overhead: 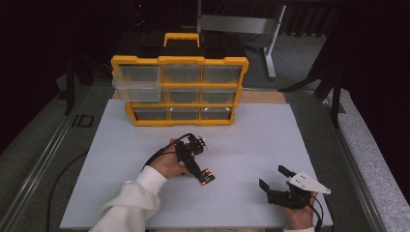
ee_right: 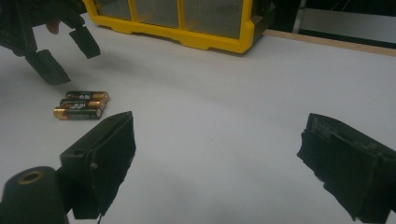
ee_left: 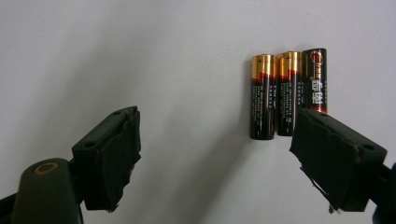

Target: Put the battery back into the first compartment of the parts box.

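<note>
Right gripper (overhead: 273,178) idles agape at 5 o'clock; we center left gripper's (ee_left: 215,149) open jaws over batteries (ee_left: 288,95).

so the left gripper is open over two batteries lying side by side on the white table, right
Not quite: there are three batteries, not two. The left gripper view shows them lying side by side on the white table, with the left gripper open over them.

Glossy batteries (ee_left: 288,95) lie on a matt, perhaps foam, white board (ee_left: 140,56).
</note>
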A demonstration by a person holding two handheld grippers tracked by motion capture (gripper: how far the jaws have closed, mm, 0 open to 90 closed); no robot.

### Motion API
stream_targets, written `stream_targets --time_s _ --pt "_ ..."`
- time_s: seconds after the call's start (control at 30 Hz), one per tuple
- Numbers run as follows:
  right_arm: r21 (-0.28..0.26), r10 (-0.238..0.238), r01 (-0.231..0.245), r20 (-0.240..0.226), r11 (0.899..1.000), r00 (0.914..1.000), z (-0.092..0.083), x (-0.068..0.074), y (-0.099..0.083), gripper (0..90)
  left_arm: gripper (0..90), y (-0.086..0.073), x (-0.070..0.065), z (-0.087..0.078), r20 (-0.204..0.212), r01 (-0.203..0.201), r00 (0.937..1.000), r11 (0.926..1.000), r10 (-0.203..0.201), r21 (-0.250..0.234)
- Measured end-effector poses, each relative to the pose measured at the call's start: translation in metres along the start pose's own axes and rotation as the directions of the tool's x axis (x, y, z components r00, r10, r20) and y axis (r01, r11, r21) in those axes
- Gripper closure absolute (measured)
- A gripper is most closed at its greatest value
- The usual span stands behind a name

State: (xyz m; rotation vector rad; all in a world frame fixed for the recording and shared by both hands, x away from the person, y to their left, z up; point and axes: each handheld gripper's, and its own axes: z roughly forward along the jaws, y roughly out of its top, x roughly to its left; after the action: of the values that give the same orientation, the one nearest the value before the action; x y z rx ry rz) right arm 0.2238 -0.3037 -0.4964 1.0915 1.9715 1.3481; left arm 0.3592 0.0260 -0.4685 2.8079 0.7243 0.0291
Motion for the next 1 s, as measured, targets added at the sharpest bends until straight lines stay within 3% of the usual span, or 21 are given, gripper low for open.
stream_targets --time_s 0.03,0.13,0.6,0.8,1.0 --pt "0.0 0.0 0.0 0.0 1.0 1.0 0.0 0.0 0.0 9.8 17.5 0.004 -0.001 0.0 0.008 -0.009 0.9999 0.9996 0.008 0.026" --pt "0.0 0.001 -0.001 0.001 1.0 1.0 0.0 0.0 0.0 9.9 18.1 0.006 -0.002 0.001 0.011 -0.007 0.9999 0.9991 0.006 0.043" --pt "0.004 -0.002 0.002 0.001 1.0 1.0 0.0 0.0 0.0 9.8 21.6 0.012 -0.002 0.008 0.019 0.006 0.9998 0.9985 -0.007 0.054" --pt "0.004 -0.002 0.002 0.001 1.0 1.0 0.0 0.0 0.0 9.9 26.0 0.013 -0.003 0.01 0.003 0.006 1.0 0.9976 -0.006 0.069" --pt "0.004 -0.002 0.002 0.002 1.0 1.0 0.0 0.0 0.0 9.9 37.0 0.015 -0.004 0.014 0.022 0.007 0.9997 0.9975 -0.009 0.07"
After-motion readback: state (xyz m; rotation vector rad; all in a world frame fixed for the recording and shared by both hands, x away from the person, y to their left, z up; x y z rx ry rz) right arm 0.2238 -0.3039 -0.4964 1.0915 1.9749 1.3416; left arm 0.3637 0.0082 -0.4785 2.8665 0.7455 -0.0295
